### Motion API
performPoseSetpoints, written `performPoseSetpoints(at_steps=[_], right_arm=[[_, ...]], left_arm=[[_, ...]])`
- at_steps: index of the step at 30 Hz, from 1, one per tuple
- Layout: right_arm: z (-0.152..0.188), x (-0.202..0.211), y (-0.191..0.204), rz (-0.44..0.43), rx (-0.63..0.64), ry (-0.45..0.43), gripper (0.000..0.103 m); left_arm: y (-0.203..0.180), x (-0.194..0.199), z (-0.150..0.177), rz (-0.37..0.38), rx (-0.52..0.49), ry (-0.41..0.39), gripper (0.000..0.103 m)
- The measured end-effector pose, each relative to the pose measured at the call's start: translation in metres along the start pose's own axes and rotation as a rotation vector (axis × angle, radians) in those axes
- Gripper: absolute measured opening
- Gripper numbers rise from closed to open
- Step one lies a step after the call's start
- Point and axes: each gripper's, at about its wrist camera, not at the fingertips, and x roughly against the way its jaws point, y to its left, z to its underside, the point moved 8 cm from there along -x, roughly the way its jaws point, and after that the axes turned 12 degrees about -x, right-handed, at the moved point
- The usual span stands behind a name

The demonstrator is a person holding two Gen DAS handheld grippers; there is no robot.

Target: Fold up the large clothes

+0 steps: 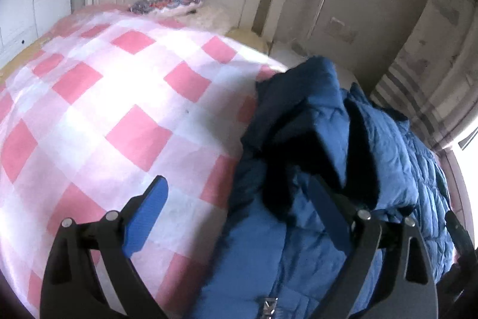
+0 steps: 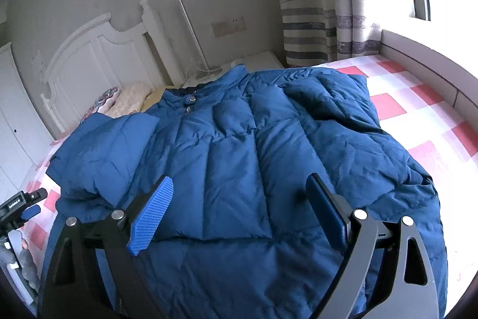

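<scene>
A dark blue puffer jacket (image 2: 239,139) lies face up on the bed, collar toward the headboard. Its two sleeves are folded in over the chest. In the left wrist view the jacket (image 1: 313,139) fills the right half, with a folded sleeve bunched on top. My left gripper (image 1: 239,211) is open and holds nothing; one pad is over the checked sheet, the other over the jacket's edge. It also shows small at the far left of the right wrist view, as the left gripper (image 2: 27,208). My right gripper (image 2: 239,193) hangs open over the jacket's lower front, holding nothing.
The bed carries a pink and white checked sheet (image 1: 119,109). A white headboard (image 2: 89,65) and pillows (image 2: 125,97) stand at the far end, with a nightstand (image 2: 254,59) beside them. A striped curtain (image 2: 313,29) and a window ledge (image 2: 418,56) border the right side.
</scene>
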Motion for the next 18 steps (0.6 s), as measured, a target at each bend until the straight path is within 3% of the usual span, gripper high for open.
performPoseSetpoints(at_steps=[6,9,12,18], right_arm=[[0.001,-0.001,0.001,0.003,0.005,0.006,0.087],[0.002,-0.001,0.002,0.003,0.012,0.008,0.087],[0.003,-0.001,0.003,0.004,0.019,0.009,0.087],[0.007,-0.002,0.022,0.018,0.099,0.019,0.087]], left_arm=[[-0.032,0.005,0.011,-0.005,-0.179,-0.004,0.094],[-0.03,-0.001,0.006,-0.098,-0.211,0.019,0.094],[-0.024,-0.015,0.008,-0.144,-0.216,0.066,0.094],[-0.017,-0.027,0.016,-0.163,-0.228,0.053,0.099]])
